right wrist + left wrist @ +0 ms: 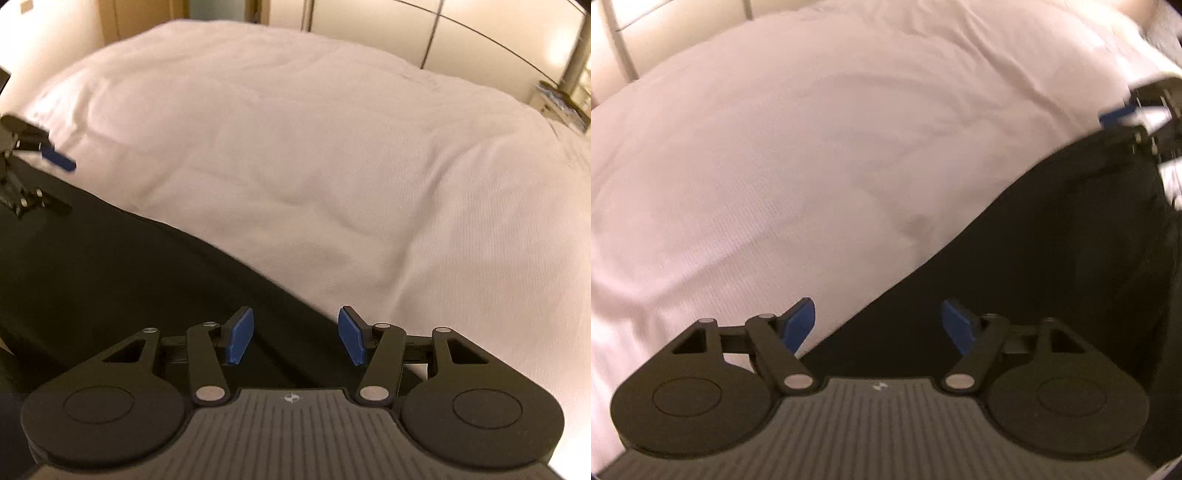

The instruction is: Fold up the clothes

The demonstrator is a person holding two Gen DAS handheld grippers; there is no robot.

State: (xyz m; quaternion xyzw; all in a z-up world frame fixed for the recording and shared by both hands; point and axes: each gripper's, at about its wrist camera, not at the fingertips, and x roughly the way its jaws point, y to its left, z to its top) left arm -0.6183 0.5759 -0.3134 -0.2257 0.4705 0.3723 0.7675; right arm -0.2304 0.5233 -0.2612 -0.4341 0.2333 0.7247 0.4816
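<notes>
- The black, smooth fabric garment lies flat on the white textured bed cover, its straight edge running diagonally under both tools; how many layers it has you cannot tell.
- Risk, as a judgement: the dark cloth hides its own layers, so a pinch may take only the top one, or catch the bed cover.
- Your left tool and right tool hover low over that edge, pointing across the bed, fingers apart, holding nothing.
</notes>
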